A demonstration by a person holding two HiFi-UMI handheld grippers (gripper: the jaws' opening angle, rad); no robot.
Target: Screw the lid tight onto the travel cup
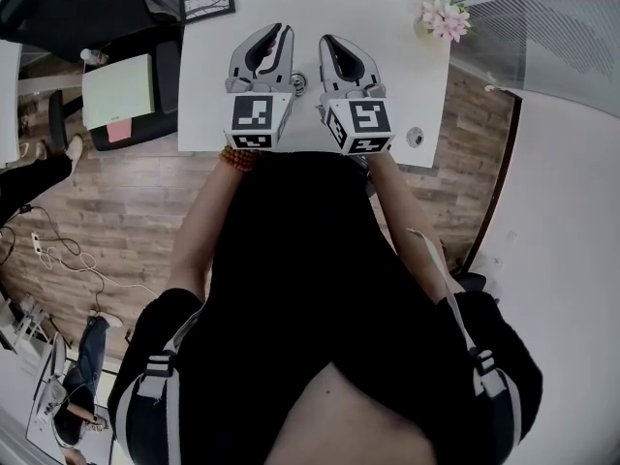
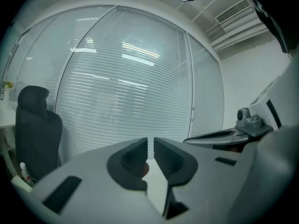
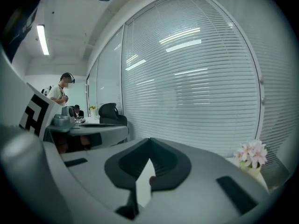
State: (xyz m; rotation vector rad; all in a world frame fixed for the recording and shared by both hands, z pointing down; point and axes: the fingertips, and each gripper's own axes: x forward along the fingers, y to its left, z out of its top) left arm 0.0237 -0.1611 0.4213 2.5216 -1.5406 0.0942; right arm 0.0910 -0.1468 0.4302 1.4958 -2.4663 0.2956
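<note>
Table (image 1: 417, 66) white, flowers (image 1: 444, 15) at far right corner. Left gripper (image 2: 150, 140): jaws a narrow slit apart, nothing between. Right gripper (image 3: 149, 140): jaws together, empty. Small round grey thing (image 1: 298, 82) on table between both grippers, half hidden; cup or lid, cannot tell.

We see a white table (image 1: 407, 66) | pink flowers (image 1: 445, 15) on its far right corner | framed picture (image 1: 207, 1) at far left | dark chair (image 2: 36, 125) before blinds (image 2: 126, 78) | wood floor (image 1: 126, 211)
</note>
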